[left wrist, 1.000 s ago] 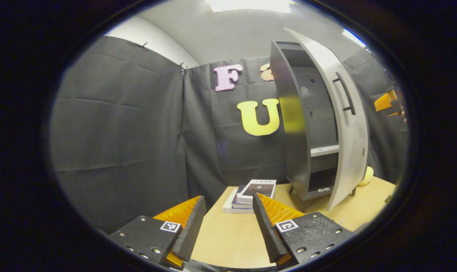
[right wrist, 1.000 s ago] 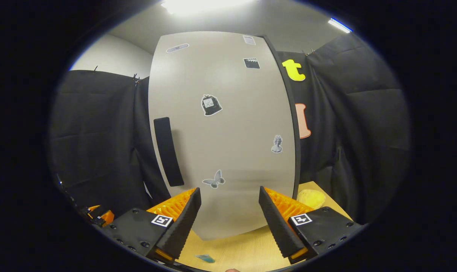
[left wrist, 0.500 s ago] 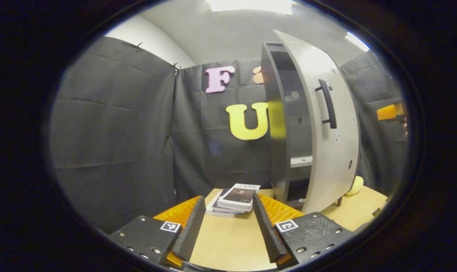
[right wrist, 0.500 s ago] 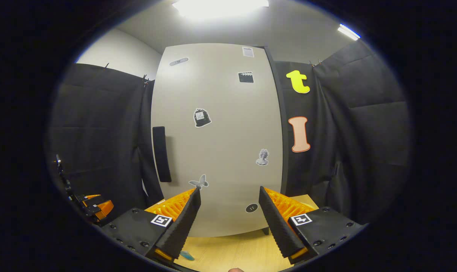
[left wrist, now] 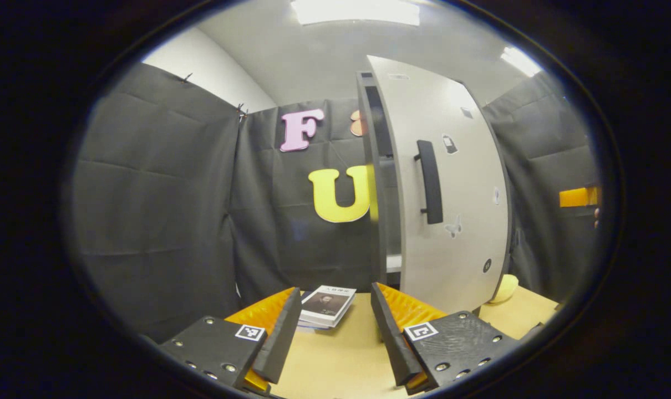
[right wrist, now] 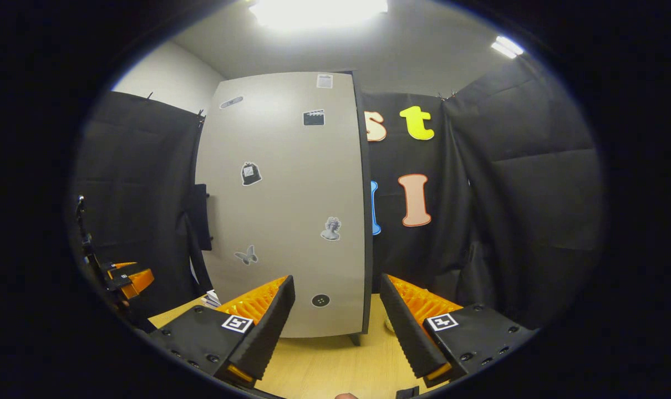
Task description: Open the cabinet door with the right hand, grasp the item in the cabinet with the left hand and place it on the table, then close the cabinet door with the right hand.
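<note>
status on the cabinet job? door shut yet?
Nearly done. Done: a stack of books lies on the table, and the left gripper is open and empty. Whether the books came from the cabinet can't be told. In hand: the cabinet door is almost closed, with a narrow gap at its handle side. The right gripper is open, facing the door. Left: close that last gap.
</note>
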